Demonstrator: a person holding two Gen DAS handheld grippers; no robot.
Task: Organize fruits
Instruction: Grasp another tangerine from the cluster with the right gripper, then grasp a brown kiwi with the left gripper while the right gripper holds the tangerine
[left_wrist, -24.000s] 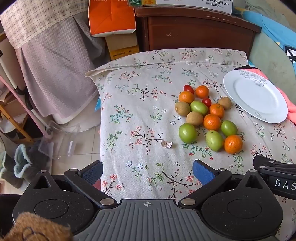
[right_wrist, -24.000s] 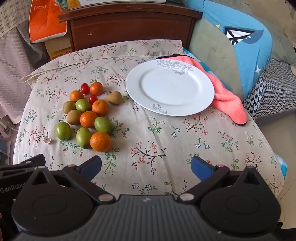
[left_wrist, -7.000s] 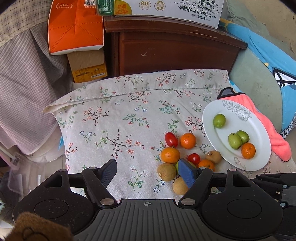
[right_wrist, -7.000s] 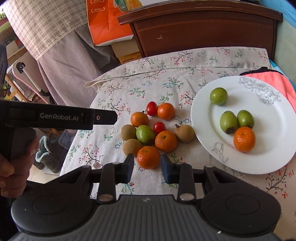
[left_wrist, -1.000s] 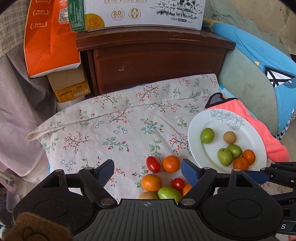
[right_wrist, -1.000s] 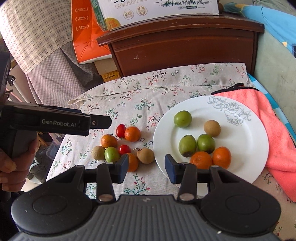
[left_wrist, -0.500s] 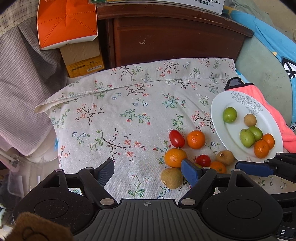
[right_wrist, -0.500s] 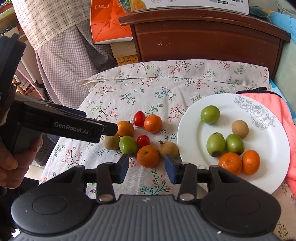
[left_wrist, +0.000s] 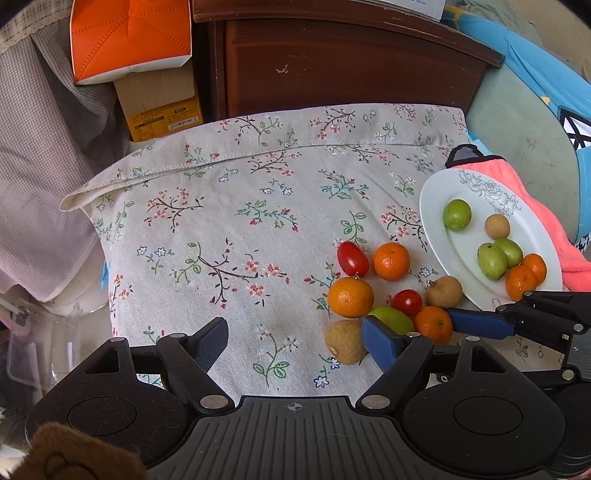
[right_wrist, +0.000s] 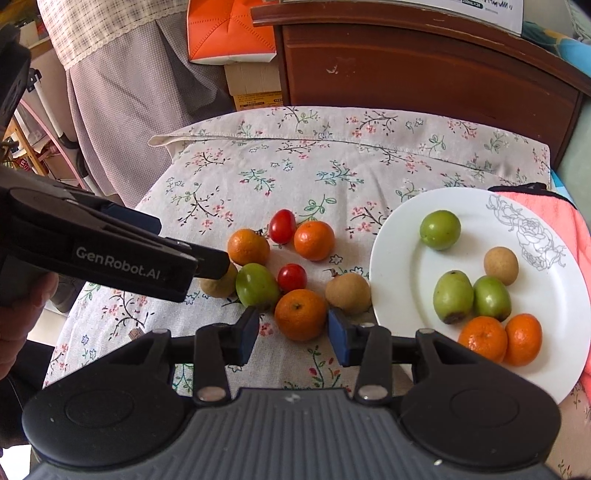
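Note:
Loose fruit lies on the flowered cloth: three oranges, two red tomatoes, one green fruit and two brown ones. My right gripper points down at the nearest orange. Its jaws are closing with that orange between them, and a small gap still shows at the left pad. In the left wrist view the same orange sits beside my right gripper's blue finger. My left gripper stands open and holds nothing, with a brown fruit just inside its right finger. The white plate holds several fruits.
A pink towel lies under the plate's far right side. Behind the cloth stands a dark wooden cabinet, with an orange carton and a cardboard box to its left. A hand holds the left gripper's handle.
My right gripper has swung left from the plate to the loose fruit and narrowed its jaws around the nearest orange. The left gripper has tipped down toward the fruit, still open.

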